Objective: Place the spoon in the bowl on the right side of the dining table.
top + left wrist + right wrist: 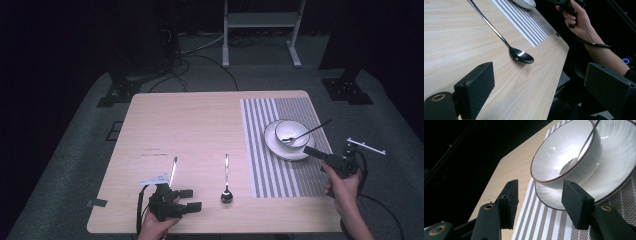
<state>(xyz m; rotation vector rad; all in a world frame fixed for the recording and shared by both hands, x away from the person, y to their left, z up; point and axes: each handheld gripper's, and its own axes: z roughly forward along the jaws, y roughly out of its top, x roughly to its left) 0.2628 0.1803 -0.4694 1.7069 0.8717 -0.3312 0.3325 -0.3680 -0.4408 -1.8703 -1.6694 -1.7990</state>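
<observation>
Beside the bowl (pixel 292 133) on its plate (pixel 286 148), the right gripper (pixel 315 153) is hanging part-open and empty, apparently having delivered one spoon (pixel 305 134) inside, while the left gripper (pixel 192 199) is waiting open near the second spoon (pixel 226 181).

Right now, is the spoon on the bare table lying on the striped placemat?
No: the spoon lies on bare wood to the left of the placemat, apart from its edge.

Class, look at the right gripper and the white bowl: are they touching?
Apart. The right gripper view shows the right gripper with jaws open short of the bowl, striped mat visible between them.
</observation>
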